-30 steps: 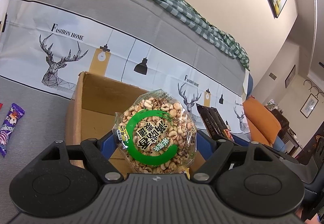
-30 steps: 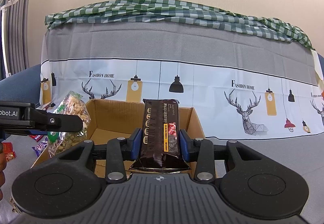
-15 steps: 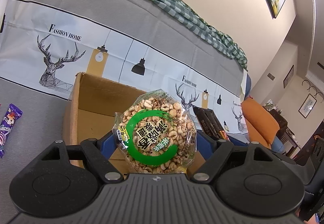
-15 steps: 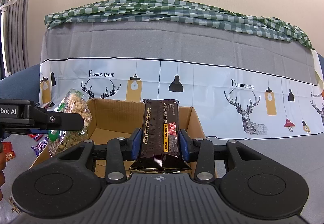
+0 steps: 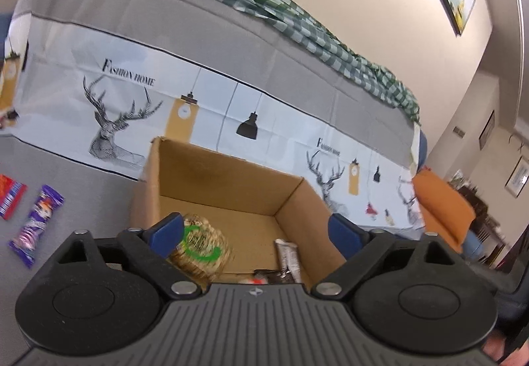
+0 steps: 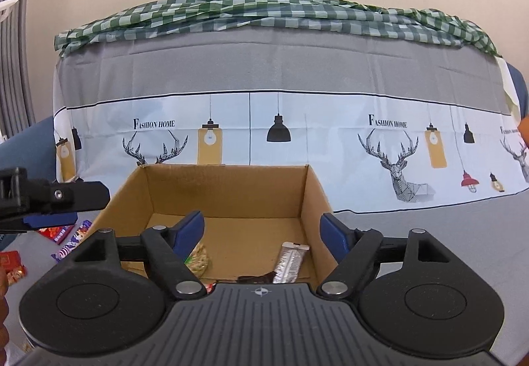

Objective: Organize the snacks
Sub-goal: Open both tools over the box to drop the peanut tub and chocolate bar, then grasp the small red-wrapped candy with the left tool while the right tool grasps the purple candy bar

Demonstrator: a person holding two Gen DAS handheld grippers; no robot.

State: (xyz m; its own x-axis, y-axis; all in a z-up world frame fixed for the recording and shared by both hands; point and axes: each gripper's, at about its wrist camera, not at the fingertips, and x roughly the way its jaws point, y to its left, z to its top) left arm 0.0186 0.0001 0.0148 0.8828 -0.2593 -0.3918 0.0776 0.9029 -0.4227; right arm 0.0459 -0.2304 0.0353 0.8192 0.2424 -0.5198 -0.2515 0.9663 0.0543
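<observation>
I have both grippers poised over the open cardboard box [image 6: 228,197], which sits mid-frame in both wrist views, because that is where the snacks belong. The right gripper [image 6: 263,230] has just been opening; its blue pads stand wide apart with nothing between them, and the dark chocolate bar [image 6: 256,278] it let go lies on the box floor at the lower centre, beside a silvery wrapped bar [image 6: 291,262]. The left gripper [image 5: 254,233] has also just been opening and grips nothing: the puffed-snack bag with the green ring [image 5: 200,250] lies blurred below its left pad, inside the box near the left wall. Purple and red packets [image 5: 36,223] wait on the grey cloth at the left edge, so I judge those come next
</observation>
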